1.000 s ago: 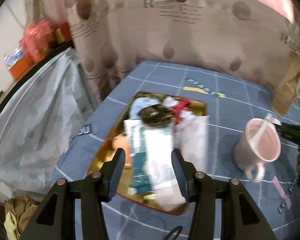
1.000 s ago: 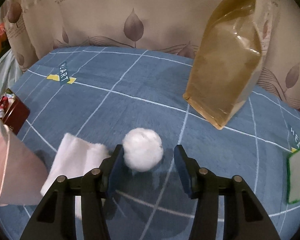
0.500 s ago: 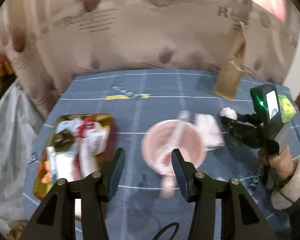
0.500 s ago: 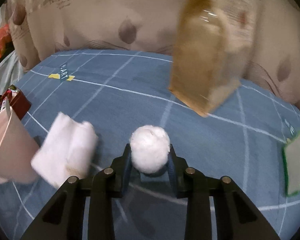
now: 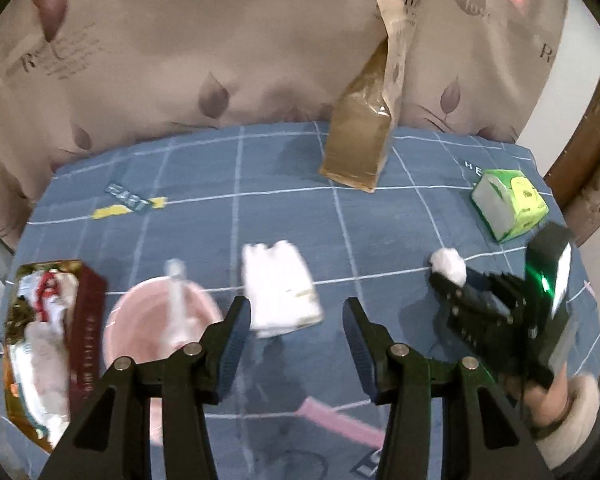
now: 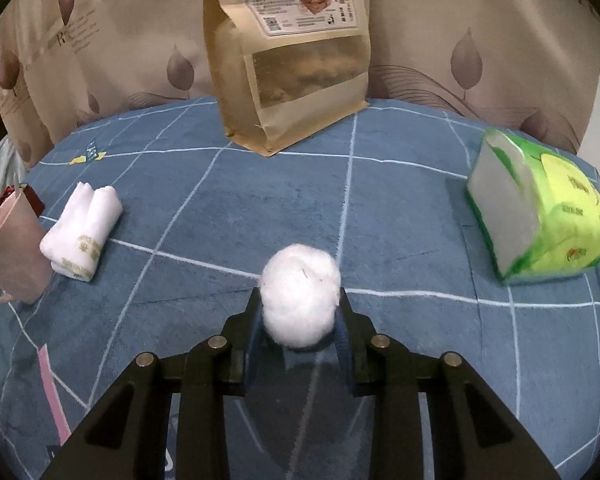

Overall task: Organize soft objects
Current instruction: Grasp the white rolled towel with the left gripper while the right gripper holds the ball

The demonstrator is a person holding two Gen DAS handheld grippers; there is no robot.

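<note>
A white cotton ball (image 6: 300, 294) is pinched between the pads of my right gripper (image 6: 300, 300), just above the blue checked cloth (image 6: 400, 200). The left wrist view shows the same ball (image 5: 448, 266) at the tip of the right gripper (image 5: 446, 278), at the right. A folded white towel (image 5: 280, 292) lies on the cloth just ahead of my left gripper (image 5: 296, 308), which is open with nothing between its fingers. In the right wrist view the towel (image 6: 82, 236) lies at the left. A green tissue pack (image 6: 540, 216) sits to the right.
A tan paper bag (image 6: 288, 60) leans against the leaf-print curtain at the back. A pink cup (image 5: 140, 332) with a spoon stands left of the towel, beside a gold-rimmed box (image 5: 88, 344) full of items. A pink strip (image 5: 340, 420) lies near me.
My right gripper closed on the cotton ball and carried it right, towards the tissue pack. My left gripper swung right, from over the gold box past the cup to the towel.
</note>
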